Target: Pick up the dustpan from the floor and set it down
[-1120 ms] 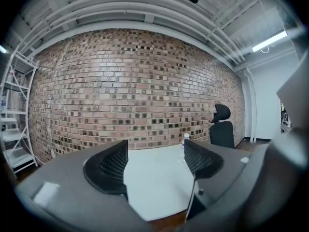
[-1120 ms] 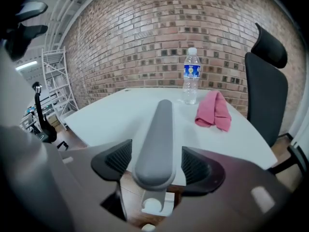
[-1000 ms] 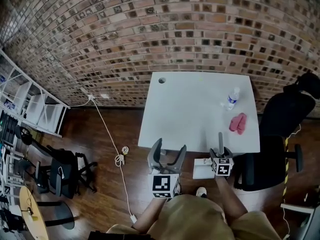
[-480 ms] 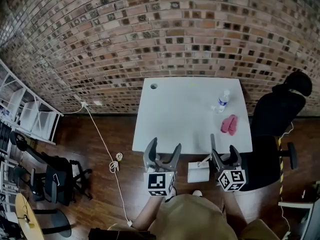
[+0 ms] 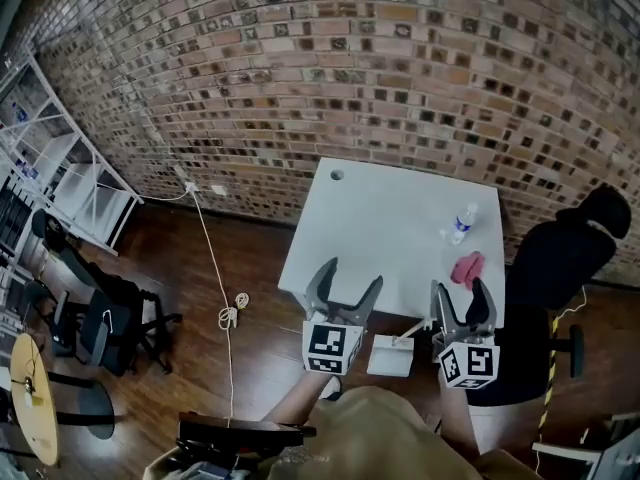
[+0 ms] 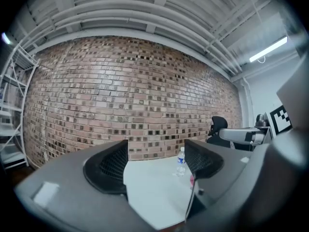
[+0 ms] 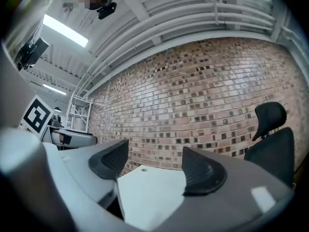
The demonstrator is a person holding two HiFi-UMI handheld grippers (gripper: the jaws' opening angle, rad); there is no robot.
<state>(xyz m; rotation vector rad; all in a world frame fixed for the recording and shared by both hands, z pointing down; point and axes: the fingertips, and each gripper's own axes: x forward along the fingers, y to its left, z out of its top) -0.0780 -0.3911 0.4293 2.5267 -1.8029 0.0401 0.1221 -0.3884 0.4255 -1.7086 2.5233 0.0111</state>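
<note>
Hanging open, empty: left gripper (image 5: 352, 273); right gripper (image 5: 461, 286) just opened wider.

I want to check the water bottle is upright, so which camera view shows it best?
The left gripper view: the water bottle stands upright in side profile on the white table. The head view shows it small, from above, beside a pink cloth. The right gripper view doesn't show it.

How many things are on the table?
2: a bottle near the table's right edge, and a pink cloth just nearer than it. The near edge is partly hidden.
</note>
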